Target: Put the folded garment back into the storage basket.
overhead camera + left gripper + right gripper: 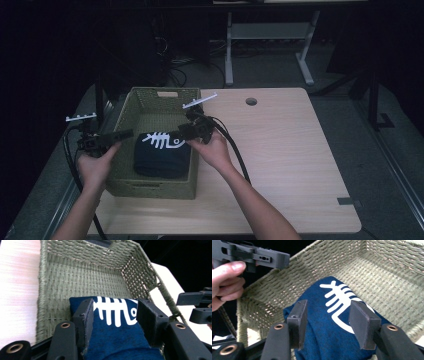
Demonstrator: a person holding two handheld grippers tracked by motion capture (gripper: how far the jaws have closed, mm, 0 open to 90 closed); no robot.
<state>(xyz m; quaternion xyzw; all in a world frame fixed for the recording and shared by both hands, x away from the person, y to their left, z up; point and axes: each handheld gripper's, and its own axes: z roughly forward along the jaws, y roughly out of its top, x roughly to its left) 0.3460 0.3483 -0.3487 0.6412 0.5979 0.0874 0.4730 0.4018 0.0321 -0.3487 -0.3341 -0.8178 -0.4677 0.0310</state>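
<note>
with the folded navy cloth (162, 155) lying in the near end of the green woven basket (150, 97), the left gripper (115, 315) and right gripper (328, 322), both gaping and holding nothing, could snag its loose edge when lifting away.

high view looks down from above; both gripper views sit close, sharing the basket (150, 107) interior.

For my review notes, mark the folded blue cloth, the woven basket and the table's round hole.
folded blue cloth (162, 159), high view, plain middle.
woven basket (150, 94), high view, far rim.
table's round hole (251, 101), high view, its centre.
</note>
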